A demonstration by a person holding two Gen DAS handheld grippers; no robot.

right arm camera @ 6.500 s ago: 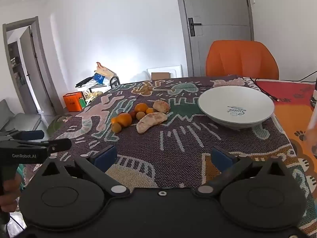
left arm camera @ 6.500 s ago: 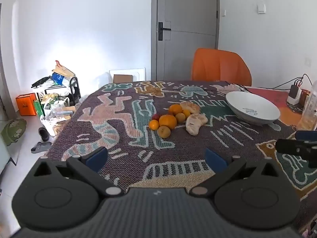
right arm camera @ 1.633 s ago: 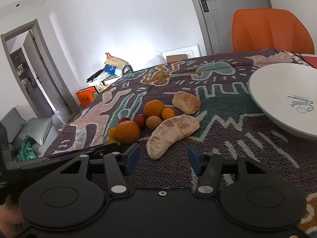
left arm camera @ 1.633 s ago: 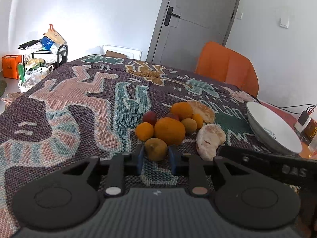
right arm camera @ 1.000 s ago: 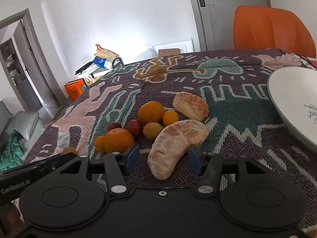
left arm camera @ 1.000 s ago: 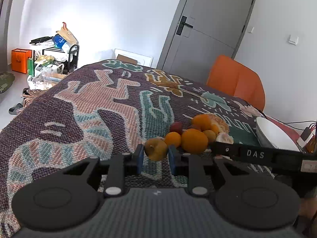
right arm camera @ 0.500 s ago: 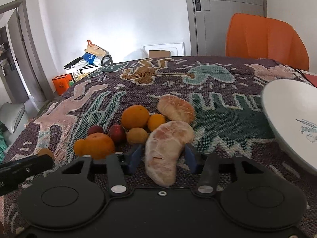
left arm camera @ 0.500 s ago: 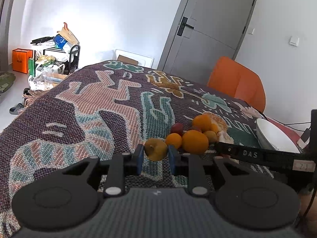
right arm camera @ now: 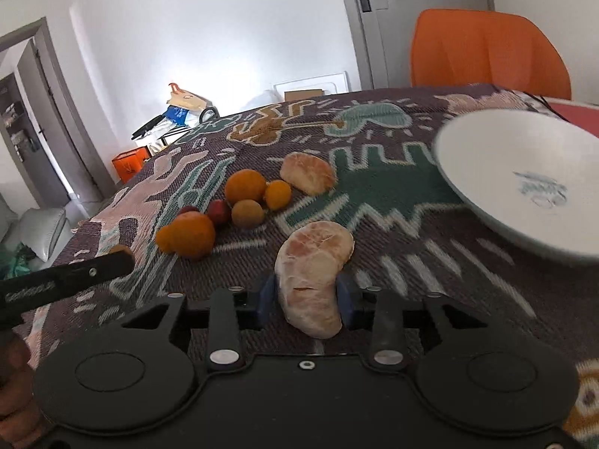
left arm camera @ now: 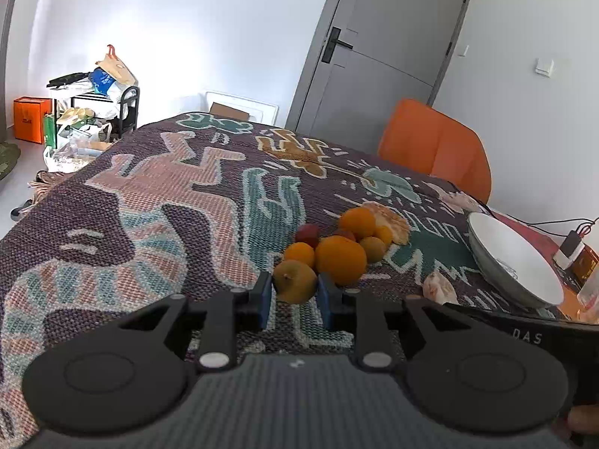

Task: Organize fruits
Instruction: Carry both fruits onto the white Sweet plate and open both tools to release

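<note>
My left gripper clamps a yellowish fruit; my right gripper clamps a peeled pomelo segment.

A table covered by a woven patterned blanket carries everything. Near its middle lies a tight cluster of fruit: two large oranges, smaller orange and yellowish fruits, two red ones, and a peeled pomelo segment on the far side. A white bowl sits toward the right edge, well apart from the cluster.
</note>
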